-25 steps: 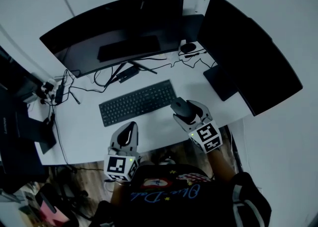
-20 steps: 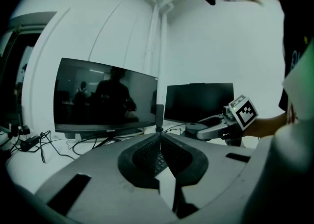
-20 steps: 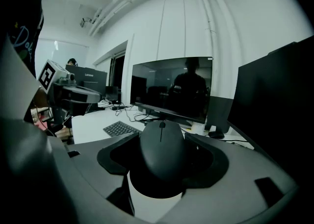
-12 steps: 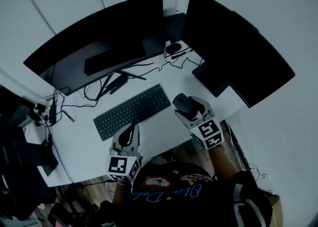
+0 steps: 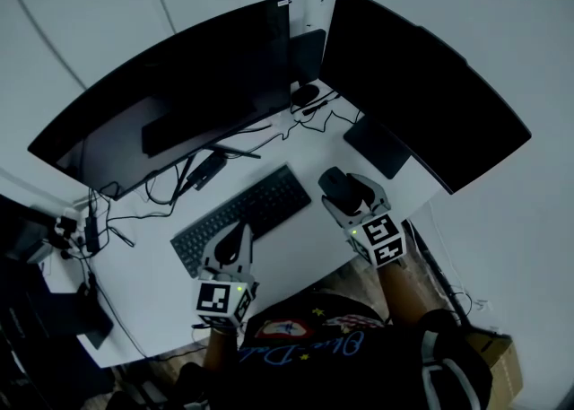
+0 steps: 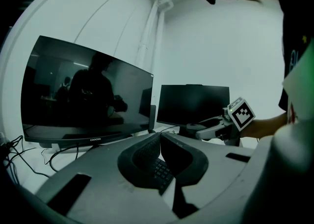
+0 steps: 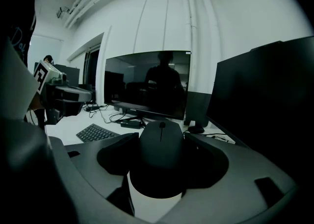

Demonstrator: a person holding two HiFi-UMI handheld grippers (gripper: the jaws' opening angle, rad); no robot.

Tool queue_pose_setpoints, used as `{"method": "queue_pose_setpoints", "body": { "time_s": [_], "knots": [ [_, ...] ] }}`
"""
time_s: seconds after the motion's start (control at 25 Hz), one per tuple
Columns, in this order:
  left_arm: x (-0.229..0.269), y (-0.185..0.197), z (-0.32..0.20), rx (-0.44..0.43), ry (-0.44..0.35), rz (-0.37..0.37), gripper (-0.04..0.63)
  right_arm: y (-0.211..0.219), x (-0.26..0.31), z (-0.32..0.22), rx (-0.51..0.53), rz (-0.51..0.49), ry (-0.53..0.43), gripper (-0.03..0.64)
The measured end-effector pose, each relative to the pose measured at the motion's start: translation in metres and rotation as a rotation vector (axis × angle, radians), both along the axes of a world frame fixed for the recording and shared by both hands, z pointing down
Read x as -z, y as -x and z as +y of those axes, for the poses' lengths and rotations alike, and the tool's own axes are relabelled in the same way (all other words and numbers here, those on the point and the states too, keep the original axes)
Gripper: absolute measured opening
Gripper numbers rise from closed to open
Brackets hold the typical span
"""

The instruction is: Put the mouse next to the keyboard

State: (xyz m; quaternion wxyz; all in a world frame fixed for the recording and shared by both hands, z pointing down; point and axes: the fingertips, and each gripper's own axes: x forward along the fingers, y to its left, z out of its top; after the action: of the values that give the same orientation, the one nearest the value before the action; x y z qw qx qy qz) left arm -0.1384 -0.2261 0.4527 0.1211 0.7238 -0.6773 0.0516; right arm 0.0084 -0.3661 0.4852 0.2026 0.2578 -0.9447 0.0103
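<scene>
Well, my right gripper (image 5: 346,193) is clamped on the mouse (image 7: 161,153), just off the right end of the keyboard (image 5: 244,216). Nearly done, I judge: only the release is left. My left gripper (image 5: 238,236), jaws together and empty, hovers at the keyboard's near edge.

We see a white rectangular desk (image 5: 289,242) against the wall. A flat black keyboard (image 5: 242,217) lies on it at a slant, near the front edge. Behind the keyboard stands a wide curved black monitor (image 5: 170,85) on a splayed foot (image 5: 215,150), with thin black cables (image 5: 161,186) trailing across the desktop around it. To the right, a second black monitor (image 5: 421,85) rests on a square black base (image 5: 377,146). A small round black object (image 5: 305,94) sits at the back, between the two screens.
</scene>
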Motion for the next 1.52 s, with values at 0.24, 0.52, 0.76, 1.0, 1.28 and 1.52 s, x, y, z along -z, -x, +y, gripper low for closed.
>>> {"method": "queue_pose_setpoints", "body": {
  "time_s": [0.24, 0.52, 0.76, 1.0, 1.28, 1.52],
  "knots": [
    [-0.003, 0.010, -0.011, -0.010, -0.004, -0.001, 0.003, -0.001, -0.015, -0.014, -0.028, 0.024, 0.013, 0.268],
    [-0.009, 0.007, -0.030, 0.056, 0.018, 0.001, 0.003, -0.005, -0.028, -0.047, 0.002, 0.058, 0.031, 0.267],
    [-0.006, -0.004, -0.048, 0.152, -0.003, -0.011, 0.003, -0.006, -0.051, -0.071, 0.059, 0.072, 0.071, 0.267],
    [-0.009, -0.015, -0.053, 0.218, 0.014, -0.006, 0.003, -0.004, -0.078, -0.090, 0.097, 0.089, 0.105, 0.268],
    [-0.017, -0.007, -0.045, 0.275, 0.062, -0.042, 0.003, 0.008, -0.106, -0.094, 0.132, 0.113, 0.134, 0.268],
    [-0.018, -0.005, -0.038, 0.322, 0.081, -0.018, 0.003, 0.016, -0.129, -0.092, 0.154, 0.147, 0.146, 0.268]
  ]
}}
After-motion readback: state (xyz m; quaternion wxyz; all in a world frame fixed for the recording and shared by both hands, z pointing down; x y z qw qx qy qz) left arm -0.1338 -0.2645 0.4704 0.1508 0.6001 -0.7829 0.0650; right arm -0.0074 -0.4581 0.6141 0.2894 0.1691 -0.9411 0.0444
